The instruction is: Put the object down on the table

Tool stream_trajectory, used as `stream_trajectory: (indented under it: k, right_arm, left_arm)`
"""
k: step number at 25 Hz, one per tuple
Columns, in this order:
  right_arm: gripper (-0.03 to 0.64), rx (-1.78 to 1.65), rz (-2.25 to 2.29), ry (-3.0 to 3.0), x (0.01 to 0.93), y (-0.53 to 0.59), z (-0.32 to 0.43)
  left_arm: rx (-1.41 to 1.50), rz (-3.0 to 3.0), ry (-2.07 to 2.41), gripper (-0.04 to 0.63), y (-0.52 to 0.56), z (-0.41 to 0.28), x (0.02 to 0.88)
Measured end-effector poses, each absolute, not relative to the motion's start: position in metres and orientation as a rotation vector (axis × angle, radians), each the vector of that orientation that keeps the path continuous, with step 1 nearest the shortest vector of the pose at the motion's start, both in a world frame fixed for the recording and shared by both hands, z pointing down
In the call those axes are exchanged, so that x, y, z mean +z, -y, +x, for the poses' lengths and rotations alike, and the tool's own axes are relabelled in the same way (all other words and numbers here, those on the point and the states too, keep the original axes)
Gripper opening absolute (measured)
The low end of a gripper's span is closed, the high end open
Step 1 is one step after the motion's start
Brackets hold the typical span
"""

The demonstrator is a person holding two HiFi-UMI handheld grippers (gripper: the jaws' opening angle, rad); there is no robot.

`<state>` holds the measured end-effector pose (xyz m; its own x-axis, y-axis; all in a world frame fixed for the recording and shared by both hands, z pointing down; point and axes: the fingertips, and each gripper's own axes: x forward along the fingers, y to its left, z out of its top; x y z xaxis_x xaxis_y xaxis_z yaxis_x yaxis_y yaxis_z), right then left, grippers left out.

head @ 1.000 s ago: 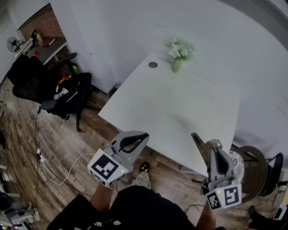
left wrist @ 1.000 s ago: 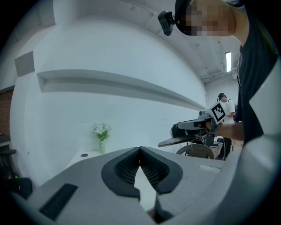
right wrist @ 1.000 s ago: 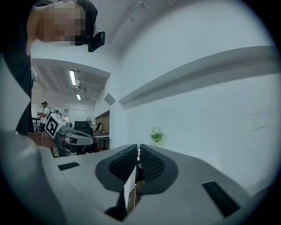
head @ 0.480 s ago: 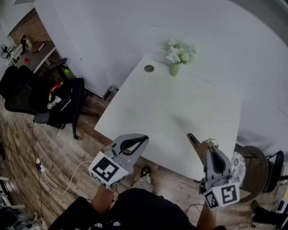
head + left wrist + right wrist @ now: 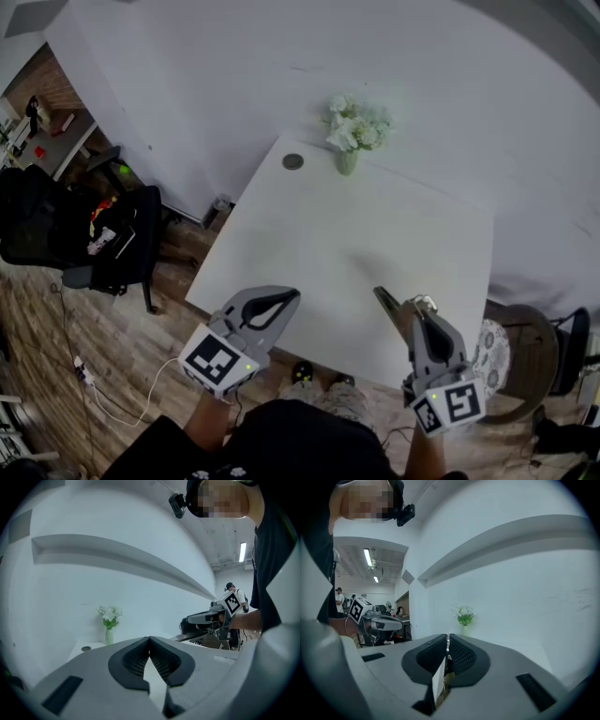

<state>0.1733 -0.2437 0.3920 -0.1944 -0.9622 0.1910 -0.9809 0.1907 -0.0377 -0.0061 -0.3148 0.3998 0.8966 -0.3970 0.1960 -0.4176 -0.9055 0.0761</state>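
Fingers (image 5: 461, 657) of R gripper (image 5: 447, 639) pinch thin object (image 5: 438, 681); vase (image 5: 348, 161), disc (image 5: 292, 161) on table (image 5: 375, 244)

The grey plastic left gripper (image 5: 293, 295) is held low on the left side. It is pointed forward and a little to the right. Its two jaws are pressed together at the tips, and nothing is seen between them.

The grey plastic right gripper (image 5: 411, 314) is held low on the right side. It is pointed forward and a little to the left. Its jaws are closed on a thin flat object (image 5: 439, 681), which is pinched between the dark ribbed pads.

The two grippers are held side by side and well apart. A bare left forearm (image 5: 204, 427) is seen behind the left gripper, and a bare right forearm (image 5: 248, 617) is stretched out behind the right one.
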Motion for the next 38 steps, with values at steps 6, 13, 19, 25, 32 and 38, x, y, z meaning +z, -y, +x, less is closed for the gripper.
stream_trajectory:
  k: [6, 13, 19, 25, 32, 38]
  right_arm:
    - [0.018, 0.264, 1.868, 2.333, 0.401, 0.256, 0.191]
    - [0.018, 0.306, 1.833, 2.348, 0.418, 0.276, 0.206]
    - [0.018, 0.359, 1.789, 2.388, 0.439, 0.291, 0.204]
    - [0.018, 0.394, 1.752, 2.398, 0.46, 0.304, 0.202]
    - [0.018, 0.442, 1.726, 2.384, 0.487, 0.311, 0.198]
    - [0.018, 0.487, 1.696, 2.378, 0.508, 0.314, 0.194]
  left_arm:
    - [0.272, 2.92, 0.646, 0.0, 0.32, 0.017, 0.396]
    - [0.287, 2.899, 0.704, 0.0, 0.33, 0.031, 0.4]
    - [0.31, 2.874, 0.748, 0.0, 0.33, 0.029, 0.407]
    - [0.339, 2.857, 0.805, 0.0, 0.327, 0.019, 0.408]
    - [0.346, 2.861, 0.85, 0.0, 0.322, 0.005, 0.41]
    - [0.377, 2.837, 0.879, 0.0, 0.314, 0.0, 0.414]
